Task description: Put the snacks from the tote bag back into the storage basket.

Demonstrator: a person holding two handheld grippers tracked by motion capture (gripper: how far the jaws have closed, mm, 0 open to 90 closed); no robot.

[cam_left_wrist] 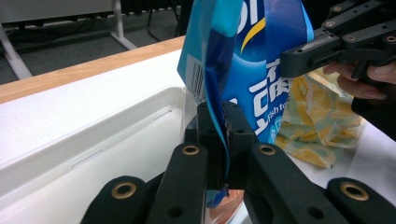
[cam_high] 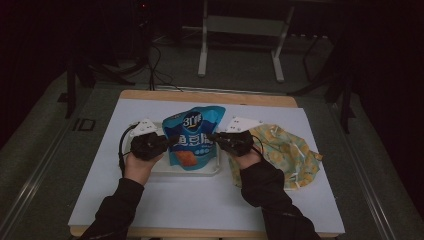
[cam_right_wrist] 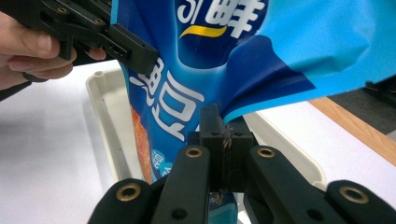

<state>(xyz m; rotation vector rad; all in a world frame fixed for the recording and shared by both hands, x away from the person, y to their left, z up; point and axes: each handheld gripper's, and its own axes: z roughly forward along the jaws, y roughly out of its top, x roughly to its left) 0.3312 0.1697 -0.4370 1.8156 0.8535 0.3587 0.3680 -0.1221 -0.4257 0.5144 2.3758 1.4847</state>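
blue snack bag (cam_high: 192, 137) sat upright over white tray (cam_high: 212, 170), mid table. left gripper (cam_high: 170, 141) pinched tight on bag's left edge, right gripper (cam_high: 214, 136) same on right edge. yellow cloth (cam_high: 290, 152) just beside tray, right side.

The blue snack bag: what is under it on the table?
Under the blue snack bag lies a white tray; its rim and inner wall show in both gripper views. The bag hides most of the tray floor, so whether anything else lies there cannot be seen.
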